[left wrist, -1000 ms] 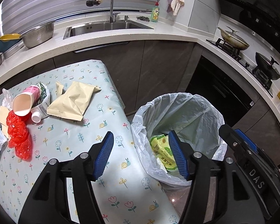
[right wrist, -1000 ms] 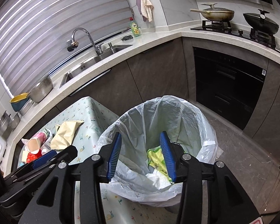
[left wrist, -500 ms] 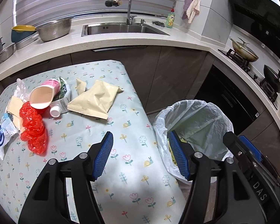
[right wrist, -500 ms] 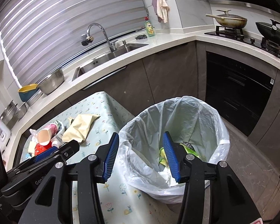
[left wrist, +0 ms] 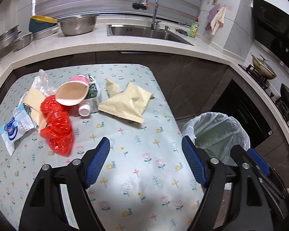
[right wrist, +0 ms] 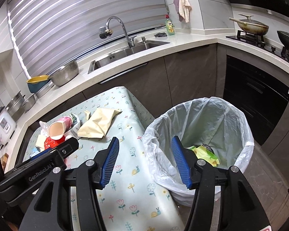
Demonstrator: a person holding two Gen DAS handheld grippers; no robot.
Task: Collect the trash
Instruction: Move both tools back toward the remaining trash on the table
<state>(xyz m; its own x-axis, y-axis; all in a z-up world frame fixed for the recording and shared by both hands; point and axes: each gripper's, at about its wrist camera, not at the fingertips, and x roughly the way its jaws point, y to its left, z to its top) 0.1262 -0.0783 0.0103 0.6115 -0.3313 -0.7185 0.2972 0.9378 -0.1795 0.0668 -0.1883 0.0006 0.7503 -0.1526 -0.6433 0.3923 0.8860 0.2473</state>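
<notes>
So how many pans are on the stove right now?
2. A cream-colored lidded pan sits on the burner nearer the sink, and a black lidded pan is on the next burner, toward the right edge. Anything further right is out of view.

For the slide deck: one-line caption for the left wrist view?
Open left gripper over the floral table, facing trash: beige pouch, red plastic bag, paper cup; lined bin alongside.

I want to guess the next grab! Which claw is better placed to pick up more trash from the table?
Probably left. The left claw is open over the table, facing the trash pile; the right claw sits by the bin.
</notes>
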